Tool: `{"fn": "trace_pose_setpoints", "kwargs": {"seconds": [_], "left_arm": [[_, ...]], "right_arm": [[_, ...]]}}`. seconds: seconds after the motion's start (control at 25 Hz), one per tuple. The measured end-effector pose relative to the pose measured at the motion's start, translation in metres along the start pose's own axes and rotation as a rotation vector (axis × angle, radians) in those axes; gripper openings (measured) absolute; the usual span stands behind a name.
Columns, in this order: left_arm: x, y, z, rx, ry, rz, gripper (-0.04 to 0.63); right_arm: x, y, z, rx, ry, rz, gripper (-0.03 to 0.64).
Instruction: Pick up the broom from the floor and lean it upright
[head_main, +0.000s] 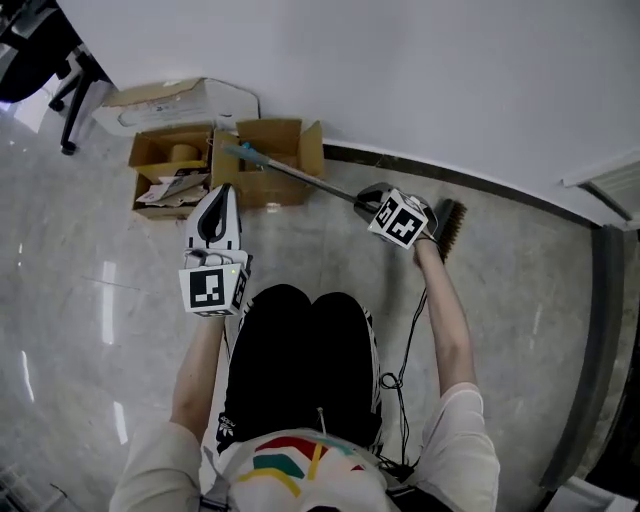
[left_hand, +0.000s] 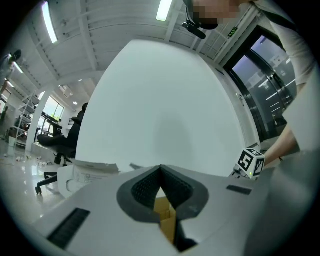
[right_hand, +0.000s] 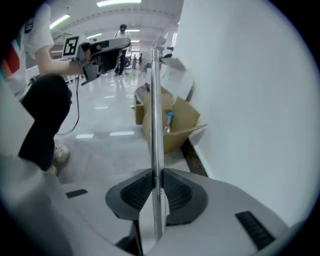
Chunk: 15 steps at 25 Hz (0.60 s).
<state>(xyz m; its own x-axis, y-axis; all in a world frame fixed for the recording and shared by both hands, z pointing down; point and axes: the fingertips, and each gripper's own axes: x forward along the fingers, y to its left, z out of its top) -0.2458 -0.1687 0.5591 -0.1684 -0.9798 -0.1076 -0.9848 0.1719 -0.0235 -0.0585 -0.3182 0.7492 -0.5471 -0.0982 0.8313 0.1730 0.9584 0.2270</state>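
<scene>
Right gripper (right_hand: 153, 186) jaws clamp the broom (right_hand: 155, 120) handle, cardboard boxes (right_hand: 182, 121) beyond.

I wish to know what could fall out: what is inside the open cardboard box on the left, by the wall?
Inside the left cardboard box lie a brown roll and loose printed papers. Whatever is under the papers is covered, so the box's bottom cannot be seen.

The left gripper (head_main: 221, 192) sits level, jaws together and empty. The right gripper (head_main: 368, 196), arm outstretched, tilts down with jaws clamped on the broom handle (head_main: 300, 177).
</scene>
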Motion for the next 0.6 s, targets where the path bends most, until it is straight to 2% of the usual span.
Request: {"fn": "trace_pose_setpoints", "kwargs": {"seconds": [0.12, 0.28, 0.44, 0.6], "left_arm": [[0.010, -0.015, 0.028, 0.009, -0.030, -0.034, 0.044], [0.020, -0.046, 0.058, 0.001, -0.064, -0.084, 0.044], [0.037, -0.072, 0.078, 0.007, -0.100, -0.143, 0.044], [0.048, -0.097, 0.087, -0.007, -0.102, -0.186, 0.044]], "right_arm": [[-0.043, -0.024, 0.007, 0.163, -0.128, -0.114, 0.080], [-0.102, -0.056, -0.011, 0.356, -0.246, -0.258, 0.080], [-0.158, -0.089, -0.030, 0.500, -0.350, -0.422, 0.080], [-0.209, -0.106, -0.053, 0.628, -0.443, -0.567, 0.080]]}}
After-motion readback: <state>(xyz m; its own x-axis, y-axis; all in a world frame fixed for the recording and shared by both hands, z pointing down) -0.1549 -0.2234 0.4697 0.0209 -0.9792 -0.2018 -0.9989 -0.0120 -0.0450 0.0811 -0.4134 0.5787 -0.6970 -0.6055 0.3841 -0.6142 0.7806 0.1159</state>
